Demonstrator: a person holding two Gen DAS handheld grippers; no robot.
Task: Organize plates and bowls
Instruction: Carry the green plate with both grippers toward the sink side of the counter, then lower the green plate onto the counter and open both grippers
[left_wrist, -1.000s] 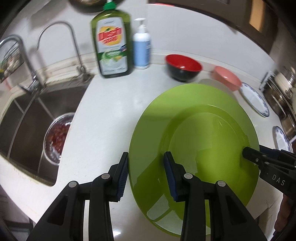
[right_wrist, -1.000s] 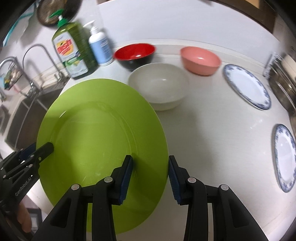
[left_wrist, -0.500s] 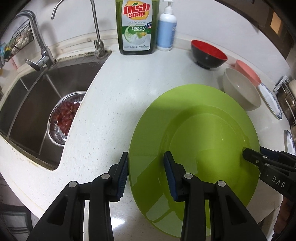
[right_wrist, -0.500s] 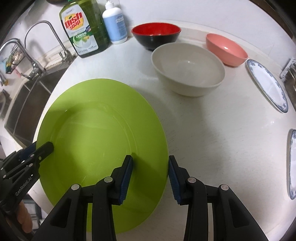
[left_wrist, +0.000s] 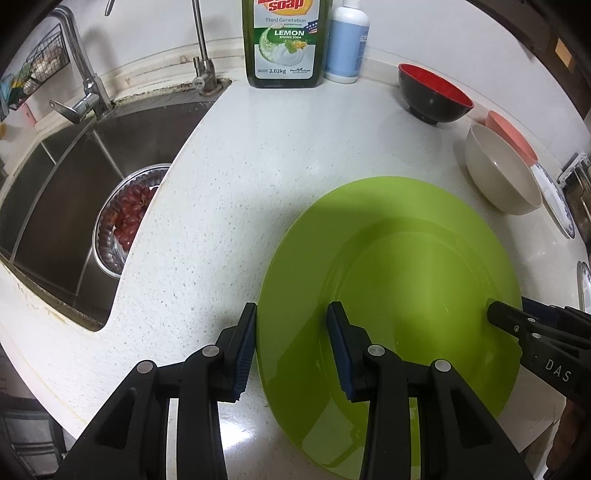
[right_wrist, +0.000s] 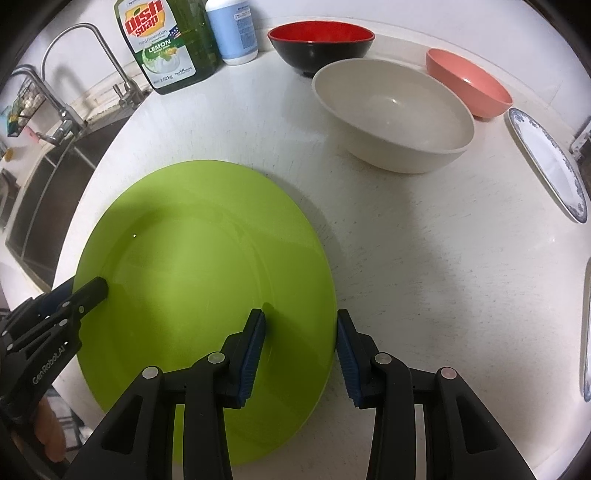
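Plate: the green plate (left_wrist: 388, 295) sits near the bench's front edge, by the sink-side corner; whether it rests flat on the bench (left_wrist: 229, 192) or hangs just above it, I cannot tell.
Left tongs (left_wrist: 291, 347): part open, straddling the plate's left rim with one pad outside the edge and one over the plate; a gap shows on the inner side, so no firm pinch is evident.
Right tongs (right_wrist: 301, 354): likewise part open across the right rim, pads (right_wrist: 255, 350) either side of it, grip unclear.
Bowls: white bowl (right_wrist: 395, 114) stands behind the plate toward the back edge, with the red bowl (right_wrist: 321, 44) and pink bowl (right_wrist: 469, 83) further back.
Other plates: a blue-rimmed plate (right_wrist: 546, 162) lies along the right edge.
Step in hand: probably setting the plate down or shifting it two-handed.
Doing it well: keep both rims level, lower evenly, and keep the far rim clear of the white bowl. Open both tongs together so the plate does not tip or slide toward the sink (left_wrist: 74, 192).
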